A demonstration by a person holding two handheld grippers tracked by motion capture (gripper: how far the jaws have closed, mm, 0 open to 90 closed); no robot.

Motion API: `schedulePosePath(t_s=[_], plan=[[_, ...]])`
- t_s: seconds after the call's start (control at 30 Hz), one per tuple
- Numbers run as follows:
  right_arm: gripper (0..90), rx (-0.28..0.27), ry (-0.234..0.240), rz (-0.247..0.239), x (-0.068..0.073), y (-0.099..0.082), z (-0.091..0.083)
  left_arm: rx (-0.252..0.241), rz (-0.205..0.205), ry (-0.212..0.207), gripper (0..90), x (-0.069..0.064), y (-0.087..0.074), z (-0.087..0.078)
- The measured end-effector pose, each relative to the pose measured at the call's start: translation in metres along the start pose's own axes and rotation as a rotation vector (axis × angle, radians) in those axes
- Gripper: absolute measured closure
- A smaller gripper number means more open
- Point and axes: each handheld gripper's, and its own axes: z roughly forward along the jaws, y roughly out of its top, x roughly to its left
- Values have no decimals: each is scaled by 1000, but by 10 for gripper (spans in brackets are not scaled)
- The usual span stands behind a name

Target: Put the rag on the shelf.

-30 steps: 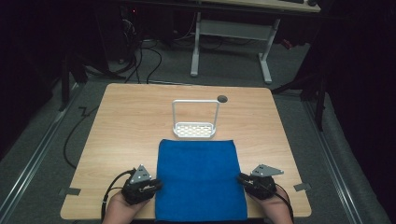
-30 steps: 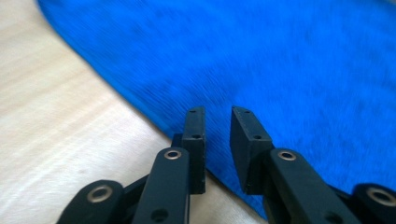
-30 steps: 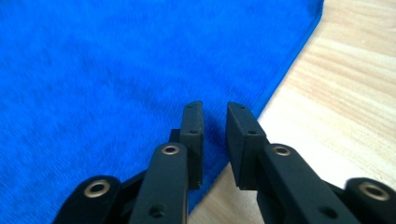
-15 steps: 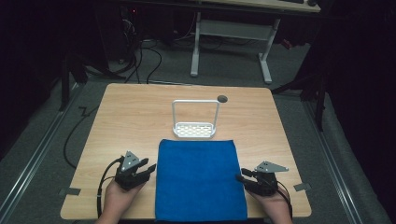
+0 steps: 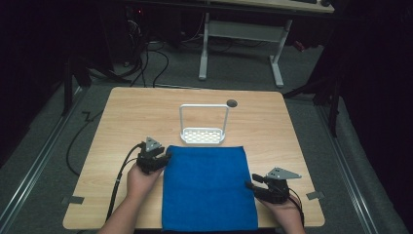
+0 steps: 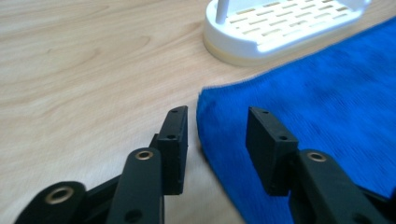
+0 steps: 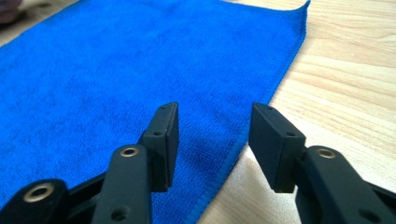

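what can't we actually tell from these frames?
- Blue cloth: near edge cut off by the bottom of the high view.
- Right gripper: whether the pads touch the cloth; high view too small, and the right gripper view leaves it open.
- Dark spot behind the white rack: too small to identify.
- Floor around the table: too dark.

Blue cloth (image 5: 207,187): near edge cut off by the high view's bottom border. White rack (image 6: 285,28): frame cropped in left gripper view; slightly blurred.
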Motion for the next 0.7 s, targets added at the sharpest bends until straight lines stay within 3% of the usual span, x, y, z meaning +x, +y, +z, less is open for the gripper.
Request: schedulePosePath(t_s=[0.13,0.4,0.53,0.6,0.7], plan=[[500,-20,5,9,0,2,-1,20,9,2,629,0,7,11],[479,-35,-30,5,0,14,8,37,-30,-13,683,5,10,19],[485,-36,-46,34,-4,29,23,45,-65,-25,733,8,10,20],[489,-12,-100,42,-13,42,39,43,-85,-31,761,9,10,20],[499,6,-126,55,-20,50,48,45,-74,-20,767,8,10,21]])
